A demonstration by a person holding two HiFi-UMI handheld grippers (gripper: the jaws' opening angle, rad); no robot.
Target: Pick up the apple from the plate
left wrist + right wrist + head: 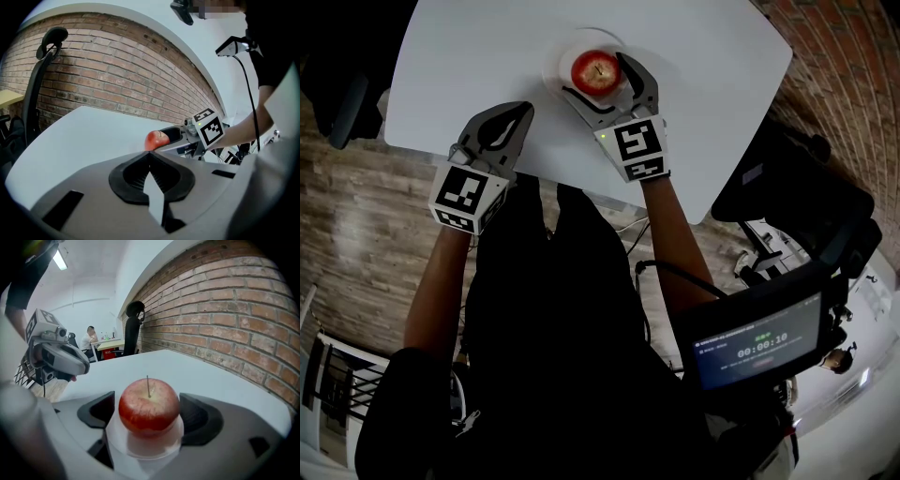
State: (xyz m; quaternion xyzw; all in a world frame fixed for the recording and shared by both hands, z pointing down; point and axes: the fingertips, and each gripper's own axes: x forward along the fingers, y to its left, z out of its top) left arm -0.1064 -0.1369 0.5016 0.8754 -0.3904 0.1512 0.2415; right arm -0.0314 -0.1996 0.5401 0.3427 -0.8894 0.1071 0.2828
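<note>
A red apple point(596, 71) sits stem up on a small white plate point(551, 67) toward 12 o'clock on the white table point(459, 66). The right gripper point(593, 74) reaches in from 5 o'clock with its jaws spread wide. One jaw stands at the apple's 2 o'clock and the other at its 7 o'clock, and in the right gripper view a gap shows beside the fruit, so neither pad presses it. The left gripper point(523, 111) hovers near the table edge at the plate's 8 o'clock, its jaws pressed together on nothing. A brick wall point(225, 310) runs behind the table
</note>
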